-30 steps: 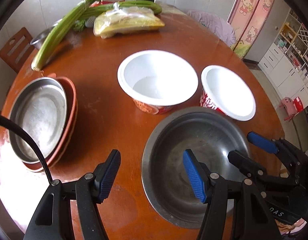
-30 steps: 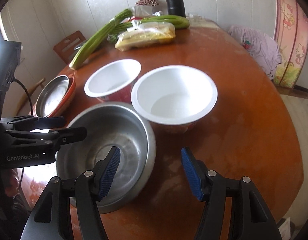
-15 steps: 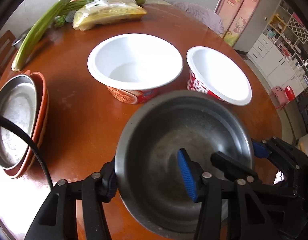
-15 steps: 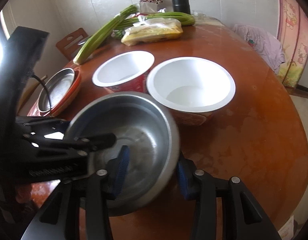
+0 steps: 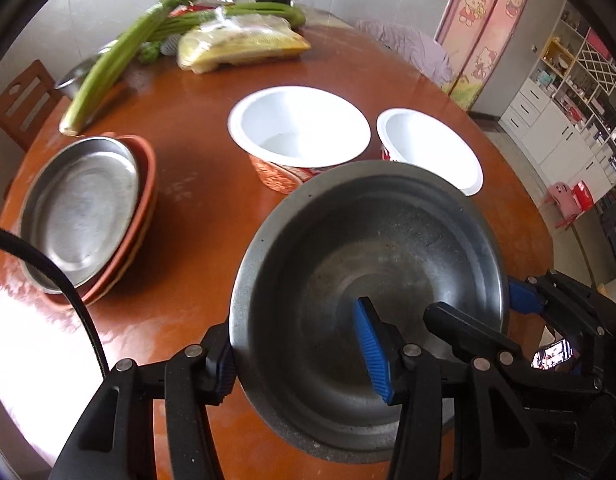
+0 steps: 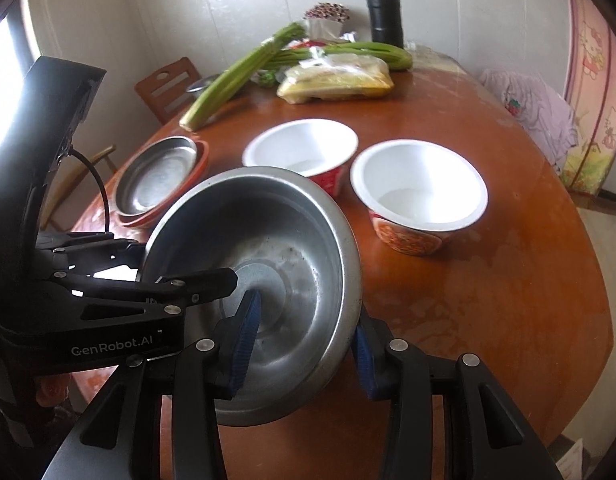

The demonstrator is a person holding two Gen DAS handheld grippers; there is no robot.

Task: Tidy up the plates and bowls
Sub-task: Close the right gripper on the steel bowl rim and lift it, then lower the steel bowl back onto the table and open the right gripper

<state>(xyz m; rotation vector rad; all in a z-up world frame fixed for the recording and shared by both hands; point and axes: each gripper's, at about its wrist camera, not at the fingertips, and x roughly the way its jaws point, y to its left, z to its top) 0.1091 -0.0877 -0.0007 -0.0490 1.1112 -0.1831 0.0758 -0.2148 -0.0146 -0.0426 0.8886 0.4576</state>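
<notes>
A large steel bowl hangs tilted a little above the round wooden table. My left gripper is shut on the bowl's near-left rim, one pad inside and one outside. On the opposite rim my right gripper is shut the same way. Beyond stand a wide white bowl with an orange pattern and a smaller white bowl with a red side. At the left a steel plate lies on stacked orange plates.
Green stalks, a yellow packet and a black flask lie at the table's far side. A wooden chair stands by the left edge and a purple cloth at the far right. A black cable crosses the near left.
Both grippers closed on opposite sides of the steel bowl's rim. The bowl has come up off the table and now hangs tilted, nearer the cameras.
</notes>
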